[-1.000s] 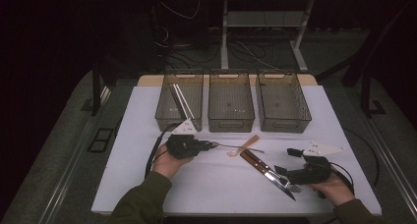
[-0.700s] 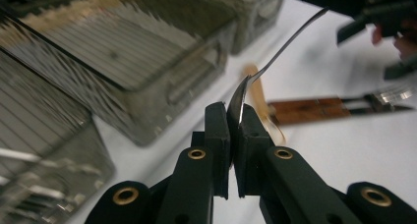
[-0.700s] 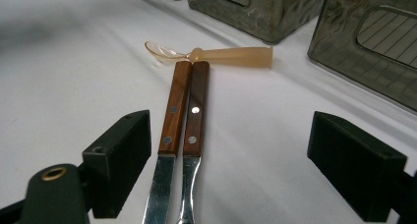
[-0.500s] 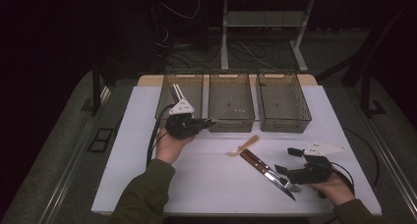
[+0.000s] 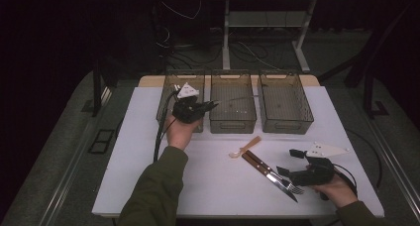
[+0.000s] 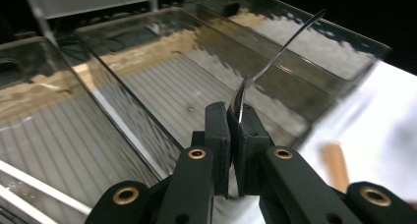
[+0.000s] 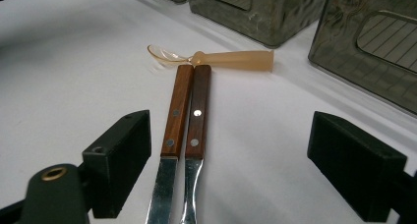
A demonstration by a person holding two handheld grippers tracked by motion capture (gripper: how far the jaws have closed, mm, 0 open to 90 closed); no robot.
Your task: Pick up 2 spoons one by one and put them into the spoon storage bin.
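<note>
Metal spoon (image 6: 265,69) clamped by its bowl in the left gripper (image 5: 214,105), fingers (image 6: 218,130) clenched on it, handle out over the middle bin (image 5: 233,103) at the worktop's (image 5: 148,151) far edge. Right gripper (image 5: 288,162) rests near the front right corner, fingers (image 7: 118,157) released, either side of a wood-handled knife (image 7: 173,130) and fork (image 7: 195,130). Amber plastic spoon (image 7: 231,59) touches their handle ends.

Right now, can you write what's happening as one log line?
left gripper: shut on metal spoon over middle bin | right gripper: open, by knife and fork
</note>
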